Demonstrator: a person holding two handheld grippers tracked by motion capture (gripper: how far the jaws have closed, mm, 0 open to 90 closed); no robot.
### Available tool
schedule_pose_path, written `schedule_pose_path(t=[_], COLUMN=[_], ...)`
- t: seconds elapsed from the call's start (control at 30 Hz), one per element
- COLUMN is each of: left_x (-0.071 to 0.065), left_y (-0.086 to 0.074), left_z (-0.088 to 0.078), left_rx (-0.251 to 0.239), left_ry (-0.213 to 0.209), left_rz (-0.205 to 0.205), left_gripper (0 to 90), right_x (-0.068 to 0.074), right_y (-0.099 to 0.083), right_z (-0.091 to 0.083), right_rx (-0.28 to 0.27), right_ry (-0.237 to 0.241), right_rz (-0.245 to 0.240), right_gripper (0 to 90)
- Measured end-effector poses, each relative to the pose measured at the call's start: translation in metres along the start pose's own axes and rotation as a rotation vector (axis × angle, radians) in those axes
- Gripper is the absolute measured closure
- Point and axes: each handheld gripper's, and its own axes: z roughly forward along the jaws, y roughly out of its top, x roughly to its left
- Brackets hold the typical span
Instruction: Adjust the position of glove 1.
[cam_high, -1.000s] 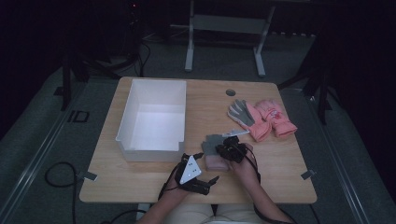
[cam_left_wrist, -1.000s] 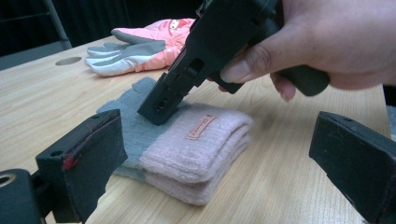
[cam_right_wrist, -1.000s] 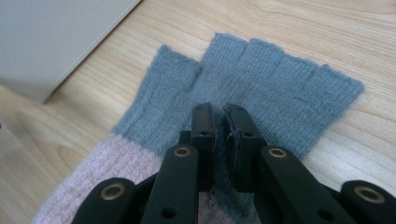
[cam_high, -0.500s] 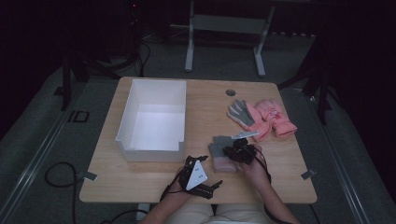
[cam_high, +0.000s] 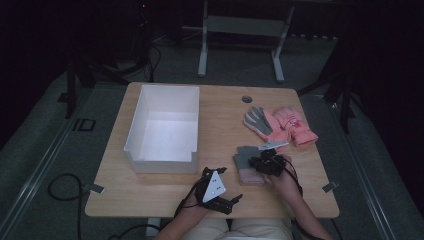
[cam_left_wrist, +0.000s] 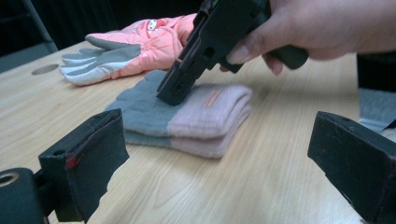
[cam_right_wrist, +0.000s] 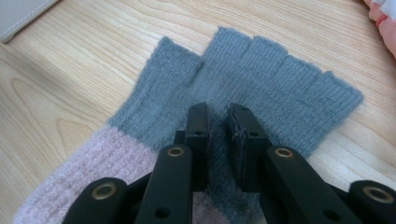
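Lying flat near the front edge of a wooden table (cam_high: 220, 120): a stacked pair of grey-and-pink fingerless knit gloves (cam_right_wrist: 243, 88), just right of a white bin (cam_high: 165, 127). Right gripper (cam_right_wrist: 218, 116) tipped down onto the grey part, jaws nearly together, just been opening, a ridge of knit between them. Left gripper (cam_high: 216, 187) low beside, jaws wide apart, holding nothing.

Dim lab or recording studio, not a home. Lone wooden surface (cam_high: 165, 195) with cable port (cam_high: 247, 99) on grey carpet (cam_high: 45, 165). Cables (cam_high: 65, 185) trail across floor. Metal stand (cam_high: 240, 30) behind. Dark surroundings, tape marks (cam_high: 93, 188) at the surface's corners.
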Motion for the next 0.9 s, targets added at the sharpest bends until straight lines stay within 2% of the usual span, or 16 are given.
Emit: schedule_pose_path(t=[0.1,0.13,0.17,0.2,0.3,0.33,0.37,0.4,0.5,0.6,0.67,0.73,0.8,0.87,0.9], left_x=[0.002,0.003,0.005,0.006,0.006,0.007,0.009,0.010,0.010,0.011,0.012,0.011,0.009,0.007,0.006], left_y=[0.010,0.013,0.017,0.020,0.029,0.032,0.034,0.035,0.036,0.033,0.029,0.026,0.022,0.020,0.019], left_z=[0.000,0.001,0.003,0.006,0.021,0.027,0.033,0.040,0.058,0.070,0.075,0.079,0.082,0.083,0.082], left_rx=[0.004,0.012,0.018,0.026,0.077,0.092,0.109,0.132,0.199,0.240,0.258,0.282,0.299,0.301,0.297], left_ry=[-0.008,-0.024,-0.057,-0.079,-0.114,-0.140,-0.189,-0.211,-0.222,-0.236,-0.248,-0.235,-0.203,-0.193,-0.174], left_rz=[-0.053,-0.068,-0.087,-0.092,-0.064,-0.072,-0.089,-0.087,0.010,0.113,0.167,0.216,0.267,0.285,0.308], left_gripper=[4.3,4.4,4.3,4.4,7.8,10.7,12.1,12.6,14.8,16.8,20.7,21.6,22.7,23.8,25.3], right_x=[-0.003,-0.006,-0.010,-0.014,-0.024,-0.026,-0.029,-0.031,-0.037,-0.043,-0.047,-0.050,-0.052,-0.055,-0.056], right_y=[0.004,0.005,0.007,0.008,0.013,0.015,0.016,0.018,0.021,0.024,0.026,0.027,0.027,0.024,0.023], right_z=[-0.007,-0.011,-0.016,-0.019,-0.026,-0.027,-0.028,-0.028,-0.024,-0.017,-0.011,-0.004,0.002,0.007,0.009], right_rx=[-0.030,-0.049,-0.065,-0.079,-0.096,-0.100,-0.101,-0.101,-0.087,-0.081,-0.068,-0.059,-0.041,-0.025,-0.018], right_ry=[0.009,0.002,-0.001,-0.009,-0.022,-0.020,-0.017,-0.016,-0.010,0.005,0.003,-0.006,-0.019,-0.025,-0.028], right_rz=[0.027,0.041,0.054,0.061,0.070,0.075,0.078,0.085,0.105,0.132,0.147,0.162,0.166,0.176,0.183], right_gripper=[70.5,69.3,66.7,64.3,62.0,62.0,61.8,61.1,60.0,58.7,57.5,54.2,52.2,50.4,49.3])
